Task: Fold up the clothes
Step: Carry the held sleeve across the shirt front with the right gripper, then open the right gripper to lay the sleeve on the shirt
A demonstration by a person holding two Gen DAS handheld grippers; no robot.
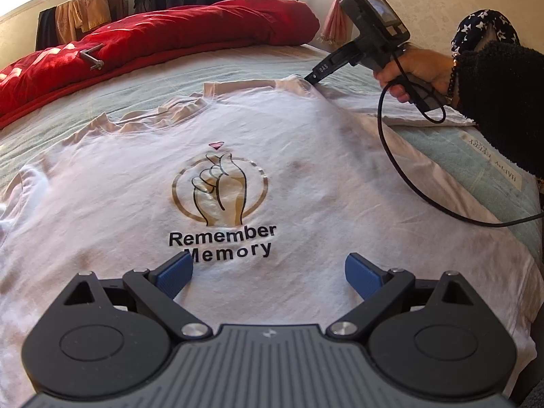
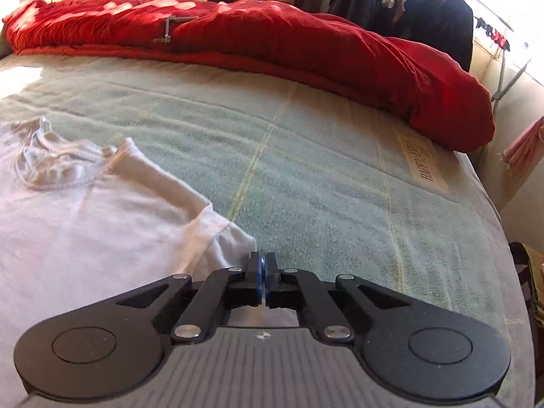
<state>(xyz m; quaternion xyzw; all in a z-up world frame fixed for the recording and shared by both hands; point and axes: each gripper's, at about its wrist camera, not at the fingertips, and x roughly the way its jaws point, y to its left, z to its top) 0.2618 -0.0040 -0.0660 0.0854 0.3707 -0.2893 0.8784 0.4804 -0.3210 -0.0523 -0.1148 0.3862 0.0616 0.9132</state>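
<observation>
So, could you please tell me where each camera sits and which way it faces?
Left wrist: sits on the left gripper, jaws open, angled down over the white printed T-shirt; shows the right gripper and the hand holding it.
Right wrist: sits on the right gripper, jaws shut at the shirt's sleeve edge, facing across the pale green bed cover.
Shared: T-shirt, bed cover, rolled red duvet.

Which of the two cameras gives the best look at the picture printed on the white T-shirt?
The left wrist view. There the T-shirt lies spread on the bed with its print facing the camera: a hand in a ring above "Remember Memory". The right wrist view shows only the collar and a sleeve edge, no print.
</observation>
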